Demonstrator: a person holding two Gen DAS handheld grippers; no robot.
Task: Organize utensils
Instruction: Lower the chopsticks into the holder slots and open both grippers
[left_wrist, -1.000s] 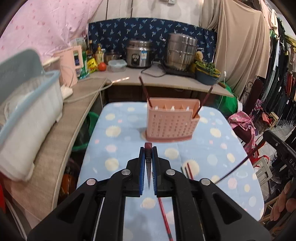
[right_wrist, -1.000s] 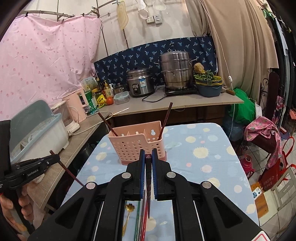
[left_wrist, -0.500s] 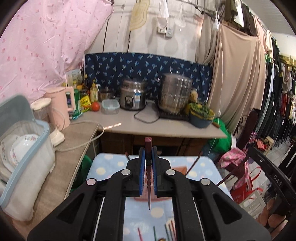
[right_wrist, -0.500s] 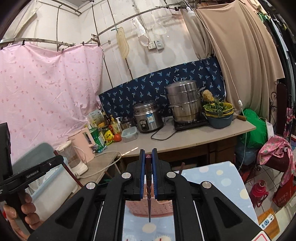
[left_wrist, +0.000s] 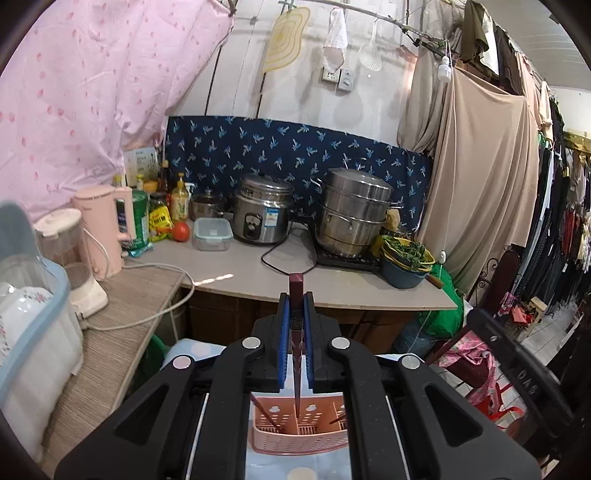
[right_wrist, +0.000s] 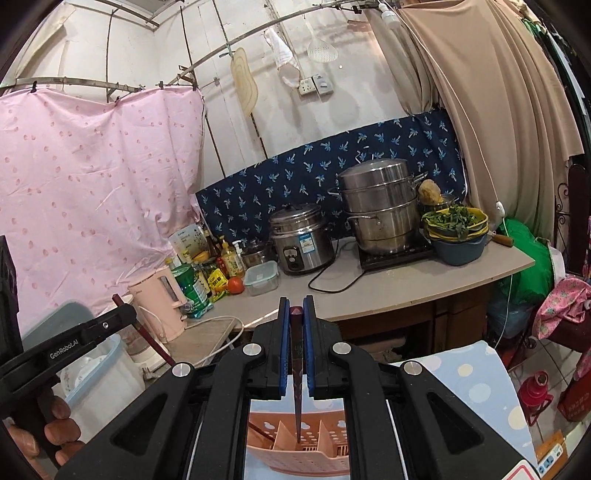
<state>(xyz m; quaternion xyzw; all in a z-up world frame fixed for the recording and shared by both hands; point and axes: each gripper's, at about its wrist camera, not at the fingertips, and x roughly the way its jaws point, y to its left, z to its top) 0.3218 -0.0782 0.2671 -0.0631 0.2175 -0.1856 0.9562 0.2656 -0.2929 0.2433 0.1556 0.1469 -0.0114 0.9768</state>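
A dark red chopstick (left_wrist: 296, 332) is clamped between the blue pads of the left gripper (left_wrist: 296, 317), held nearly upright with its tip hanging over the pink utensil basket (left_wrist: 295, 439) below. A second chopstick (right_wrist: 296, 354) is pinched the same way in the right gripper (right_wrist: 296, 314), its point aimed into a divided slot of the same basket (right_wrist: 295, 454). The basket is seen standing on a spotted tablecloth (right_wrist: 476, 384), and other chopsticks are already leaning inside it.

Several things could go wrong from here. Each stick is gripped near its thick end, so the long free tip can swing; if it is lowered off-centre, a divider or the rim may be struck and the stick levered out of the pads. The light plastic basket is judged easy to push or tip if it is caught from the side. With both sticks aimed at the same small basket, the two tools could be knocked together. If a stick is let go too high, it may bounce out onto the cloth or the floor.
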